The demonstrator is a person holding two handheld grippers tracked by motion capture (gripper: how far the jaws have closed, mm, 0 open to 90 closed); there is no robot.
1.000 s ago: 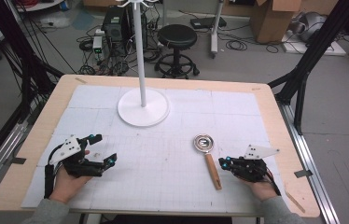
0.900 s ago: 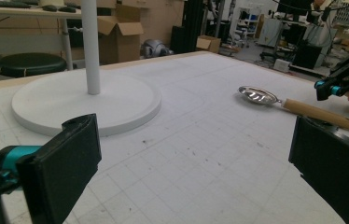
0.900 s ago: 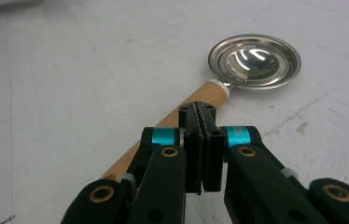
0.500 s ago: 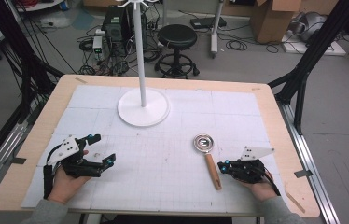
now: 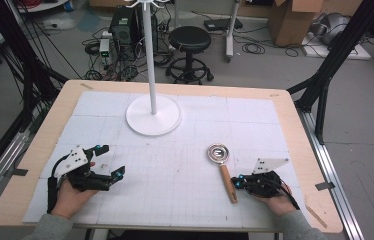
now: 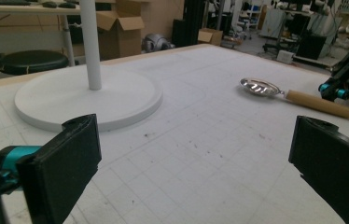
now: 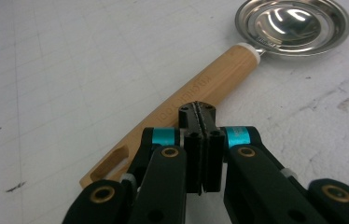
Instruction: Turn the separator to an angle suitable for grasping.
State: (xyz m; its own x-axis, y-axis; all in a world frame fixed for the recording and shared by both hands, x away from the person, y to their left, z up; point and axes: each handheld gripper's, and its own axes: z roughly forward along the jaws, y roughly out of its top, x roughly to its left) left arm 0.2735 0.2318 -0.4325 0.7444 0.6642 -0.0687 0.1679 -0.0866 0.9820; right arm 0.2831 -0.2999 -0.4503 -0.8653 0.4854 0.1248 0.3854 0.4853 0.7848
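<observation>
While its fingers meet, the right gripper (image 7: 199, 116) nears the spoon (image 7: 196, 100).

We look down on a pale wooden desk (image 5: 295, 130) covered with a white gridded mat (image 5: 185, 165). Beyond its far edge we see a grey floor (image 5: 255, 70) strewn with black cables (image 5: 262, 48). A black round stool (image 5: 190, 39) stands there on a ringed base, just beside a dark equipment box (image 5: 120, 25). Open cardboard boxes (image 5: 292, 20) sit at the far right, with another at the right edge. Black frame struts (image 5: 332, 65) rise on the right and more on the left (image 5: 12, 55), with metal rails (image 5: 332, 175) running along both sides of the desk. Light is even and soft, casting faint shadows.
</observation>
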